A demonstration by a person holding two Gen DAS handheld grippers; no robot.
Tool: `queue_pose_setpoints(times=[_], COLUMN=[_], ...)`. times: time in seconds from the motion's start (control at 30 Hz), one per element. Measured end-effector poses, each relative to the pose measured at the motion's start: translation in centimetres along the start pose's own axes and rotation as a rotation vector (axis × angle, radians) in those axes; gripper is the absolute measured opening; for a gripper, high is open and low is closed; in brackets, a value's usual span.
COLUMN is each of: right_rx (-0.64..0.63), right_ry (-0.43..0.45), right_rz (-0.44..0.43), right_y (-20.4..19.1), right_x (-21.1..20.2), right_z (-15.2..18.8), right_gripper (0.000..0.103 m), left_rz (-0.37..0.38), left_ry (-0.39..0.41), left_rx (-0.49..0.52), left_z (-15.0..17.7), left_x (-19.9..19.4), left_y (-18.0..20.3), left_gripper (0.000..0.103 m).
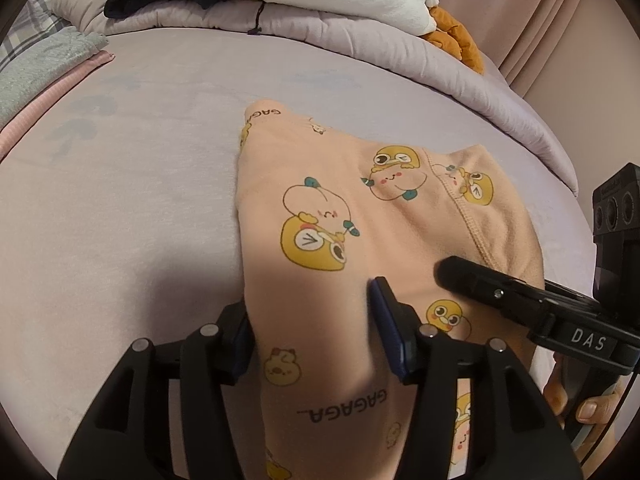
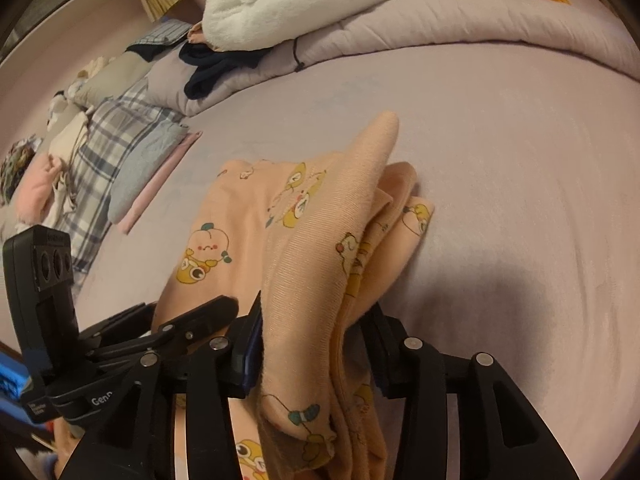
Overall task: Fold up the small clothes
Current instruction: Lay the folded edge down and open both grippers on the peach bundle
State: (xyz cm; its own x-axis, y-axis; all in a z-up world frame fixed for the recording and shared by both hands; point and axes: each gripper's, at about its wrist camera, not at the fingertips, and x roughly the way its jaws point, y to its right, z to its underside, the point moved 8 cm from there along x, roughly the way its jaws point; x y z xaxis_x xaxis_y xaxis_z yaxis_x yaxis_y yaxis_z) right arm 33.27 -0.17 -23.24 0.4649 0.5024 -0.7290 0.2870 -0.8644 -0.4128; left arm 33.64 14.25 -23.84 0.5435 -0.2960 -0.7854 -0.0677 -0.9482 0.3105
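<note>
On the lilac bed (image 1: 120, 200), both the left gripper (image 1: 312, 328) and right gripper (image 2: 316, 344) straddle the peach garment (image 1: 360, 208) half-open; loose folded layers could spring apart.

White fluffy blanket (image 2: 304, 8) and dark garment (image 2: 212, 66) lie on rolled lilac quilt (image 1: 360, 36) at bed's far edge; plaid pillow (image 2: 108, 148) at left edge.
</note>
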Motion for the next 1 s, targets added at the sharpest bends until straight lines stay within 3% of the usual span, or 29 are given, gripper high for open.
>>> queue_pose_setpoints(times=[0.47,1.0], right_rx=[0.075,0.119], right_ry=[0.000,0.012], right_rz=[-0.040,-0.048], right_y=[0.6,1.5], right_x=[-0.2,-0.9], right_z=[0.2,0.4], right_gripper=[0.044,0.044], left_rz=[-0.045,-0.053], left_ry=[0.000,-0.004], left_rx=[-0.010,-0.018], left_z=[0.3,1.0], left_x=[-0.2,-1.0], left_y=[-0.8,-1.3], left_gripper=[0.075,0.078])
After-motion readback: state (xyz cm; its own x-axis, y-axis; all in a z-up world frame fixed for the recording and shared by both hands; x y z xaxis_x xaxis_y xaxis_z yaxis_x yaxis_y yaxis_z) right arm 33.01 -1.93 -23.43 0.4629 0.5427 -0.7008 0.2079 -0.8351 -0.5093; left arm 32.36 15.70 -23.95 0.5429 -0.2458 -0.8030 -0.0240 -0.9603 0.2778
